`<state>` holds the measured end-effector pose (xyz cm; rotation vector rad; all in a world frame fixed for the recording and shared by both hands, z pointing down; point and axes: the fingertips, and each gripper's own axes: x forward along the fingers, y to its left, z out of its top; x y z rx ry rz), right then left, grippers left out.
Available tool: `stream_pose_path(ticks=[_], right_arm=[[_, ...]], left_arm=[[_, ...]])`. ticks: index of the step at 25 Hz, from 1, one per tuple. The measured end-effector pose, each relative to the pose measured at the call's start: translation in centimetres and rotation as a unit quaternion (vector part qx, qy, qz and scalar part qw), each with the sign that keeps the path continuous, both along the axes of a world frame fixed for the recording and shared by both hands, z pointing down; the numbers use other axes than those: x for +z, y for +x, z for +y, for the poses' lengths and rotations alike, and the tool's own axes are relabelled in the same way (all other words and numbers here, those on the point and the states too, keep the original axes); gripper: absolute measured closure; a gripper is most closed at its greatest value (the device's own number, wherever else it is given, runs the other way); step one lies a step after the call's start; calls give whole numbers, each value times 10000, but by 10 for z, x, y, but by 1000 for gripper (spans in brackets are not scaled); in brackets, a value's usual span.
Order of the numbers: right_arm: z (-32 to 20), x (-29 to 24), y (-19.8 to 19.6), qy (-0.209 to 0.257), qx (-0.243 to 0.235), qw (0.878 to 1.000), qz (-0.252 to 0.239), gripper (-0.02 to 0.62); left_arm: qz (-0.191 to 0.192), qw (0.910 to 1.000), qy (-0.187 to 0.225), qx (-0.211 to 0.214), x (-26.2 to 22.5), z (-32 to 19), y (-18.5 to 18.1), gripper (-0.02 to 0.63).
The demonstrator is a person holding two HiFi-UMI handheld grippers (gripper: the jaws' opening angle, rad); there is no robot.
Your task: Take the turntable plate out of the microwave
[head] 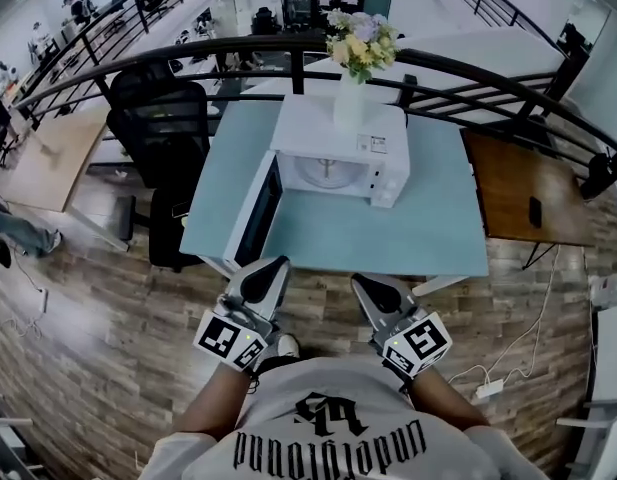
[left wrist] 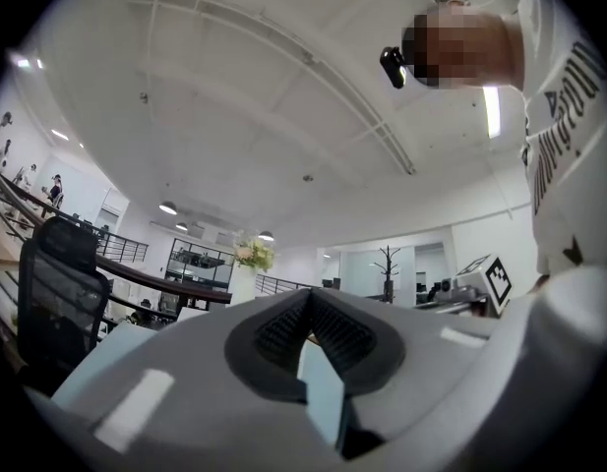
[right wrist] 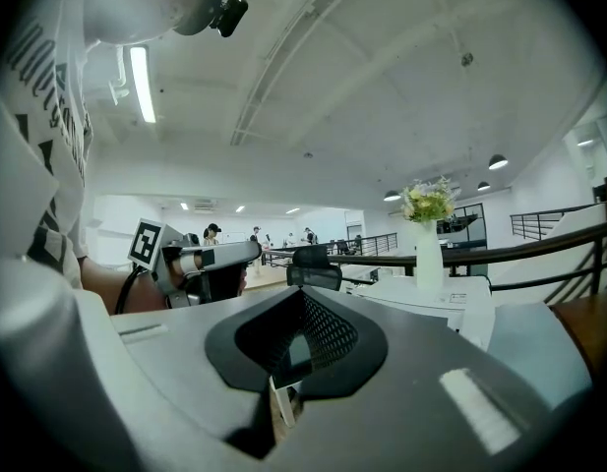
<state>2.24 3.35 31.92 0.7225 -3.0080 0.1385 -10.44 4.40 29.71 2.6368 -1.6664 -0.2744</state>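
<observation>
A white microwave (head: pixel 338 158) stands on a light blue table (head: pixel 388 233), its door (head: pixel 256 213) swung open to the left. Inside it the pale round turntable plate (head: pixel 323 172) lies flat. Both grippers hang over the wooden floor, short of the table's front edge and apart from the microwave. My left gripper (head: pixel 277 263) is shut with nothing in it, and so is my right gripper (head: pixel 359 281). In the left gripper view the jaws (left wrist: pixel 308 298) meet tip to tip. In the right gripper view the shut jaws (right wrist: pixel 303 298) point toward the microwave (right wrist: pixel 431 298).
A white vase of flowers (head: pixel 354 93) stands on top of the microwave. A black office chair (head: pixel 158 118) is left of the table and a brown desk (head: pixel 523 193) is to its right. A curved black railing (head: pixel 468 68) runs behind. A power strip with cable (head: pixel 488 388) lies on the floor.
</observation>
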Motion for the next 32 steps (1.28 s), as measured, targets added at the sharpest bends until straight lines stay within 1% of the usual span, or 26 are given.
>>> stream_pose_path(ticks=[4, 7, 9, 13, 16, 20, 23, 27, 32], right_arm=[[-7, -7, -40, 12, 110, 9999, -15, 592], [-9, -5, -61, -13, 207, 9998, 26, 592], [-12, 1, -68, -71, 266, 9996, 70, 592], [-31, 11, -63, -209, 416, 9989, 92, 592], [-54, 17, -59, -333, 419, 9986, 13, 592], [-89, 16, -55, -343, 348, 9988, 45, 592], [-116, 20, -48, -385, 228, 9990, 70, 592], [-153, 26, -32, -460, 44, 9989, 113, 592], [-187, 43, -25, -417, -262, 9983, 322, 592]], left_arm=[[-58, 9998, 55, 196, -10, -10, -33, 555], [-115, 9992, 47, 367, -8, -18, -46, 555], [-85, 9989, -20, 451, -1, -26, -50, 555], [-71, 9983, -98, 565, 8, -46, -47, 555], [-50, 9986, -158, 497, 12, -67, -47, 555], [-70, 9991, -225, 365, 15, -96, -44, 555], [-69, 9995, -234, 222, 18, -122, -39, 555], [-154, 9996, -222, 76, 27, -157, -23, 555], [-168, 9997, -155, -83, 33, -189, -4, 555]])
